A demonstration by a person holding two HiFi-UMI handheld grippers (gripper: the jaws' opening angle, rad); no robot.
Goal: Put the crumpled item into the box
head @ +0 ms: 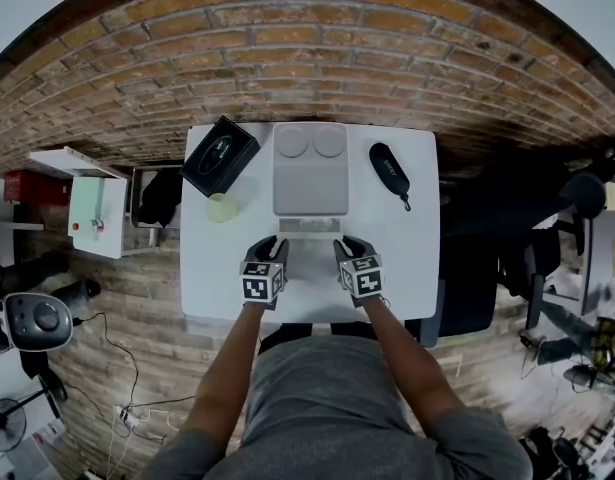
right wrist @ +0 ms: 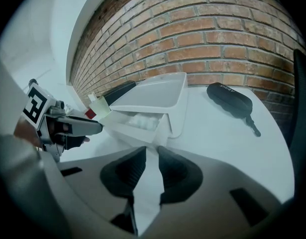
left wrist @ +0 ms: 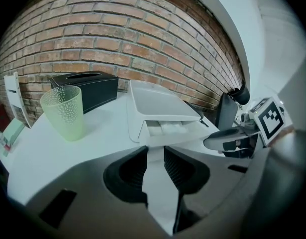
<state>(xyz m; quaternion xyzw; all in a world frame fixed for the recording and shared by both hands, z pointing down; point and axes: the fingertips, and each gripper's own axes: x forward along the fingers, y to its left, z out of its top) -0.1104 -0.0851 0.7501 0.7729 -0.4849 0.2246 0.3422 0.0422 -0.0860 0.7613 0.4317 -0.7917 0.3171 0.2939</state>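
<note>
A pale grey box (head: pixel 310 173) stands at the middle of the white table (head: pixel 407 258), its shallow drawer (head: pixel 309 226) pulled out toward me. A white crumpled item (left wrist: pixel 172 128) (right wrist: pixel 141 120) lies inside the drawer. My left gripper (head: pixel 265 245) (left wrist: pixel 155 151) hovers just before the drawer's left end, jaws apart with only table showing between them. My right gripper (head: pixel 349 245) (right wrist: pixel 152 151) sits before the drawer's right end, jaws a narrow gap apart and empty. Each gripper shows in the other's view: the right gripper (left wrist: pixel 227 138) and the left gripper (right wrist: pixel 73 126).
A black tissue box (head: pixel 220 155) (left wrist: pixel 85 88) and a green dotted cup (head: pixel 222 207) (left wrist: pixel 64 111) stand left of the box. A black zip case (head: pixel 388 168) (right wrist: pixel 230 99) lies to its right. A brick wall runs behind the table; a dark chair (head: pixel 467 268) stands at the right.
</note>
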